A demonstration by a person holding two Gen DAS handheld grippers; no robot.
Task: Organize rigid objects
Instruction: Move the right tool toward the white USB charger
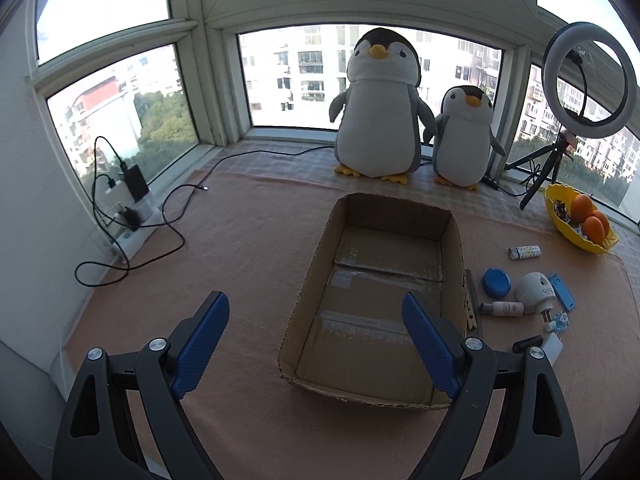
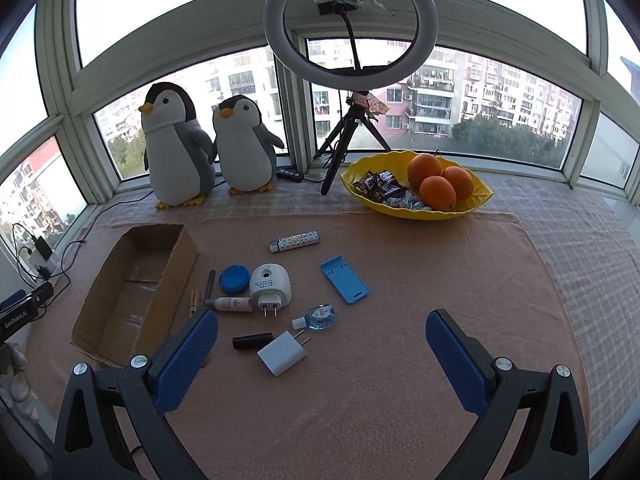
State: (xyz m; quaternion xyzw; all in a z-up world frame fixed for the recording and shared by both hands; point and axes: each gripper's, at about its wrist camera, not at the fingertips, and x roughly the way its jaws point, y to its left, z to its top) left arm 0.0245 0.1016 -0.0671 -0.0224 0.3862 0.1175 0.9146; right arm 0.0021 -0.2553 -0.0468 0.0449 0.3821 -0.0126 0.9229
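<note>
An open cardboard box [image 1: 448,236] [image 2: 182,256] lies empty on the pink cloth. Right of it lie small items: a white USB charger [image 2: 280,354], a black tube [image 2: 252,341], a small blue bottle [image 2: 320,316], a white plug-in device [image 2: 270,284] [image 1: 534,286], a blue round lid [image 2: 234,279] [image 1: 496,282], a white tube [image 2: 234,304], a blue phone stand [image 2: 344,285], a patterned lighter [image 2: 295,241] [image 1: 524,251], and a clothespin [image 2: 195,300]. My left gripper [image 1: 316,320] is open above the box's near end. My right gripper [image 2: 322,332] is open, just short of the charger.
Two plush penguins [image 1: 380,108] [image 2: 176,144] stand by the window. A ring light on a tripod [image 2: 352,40] and a yellow bowl [image 2: 476,208] of oranges and sweets sit at the back. A power strip with cables [image 1: 132,216] lies at the left.
</note>
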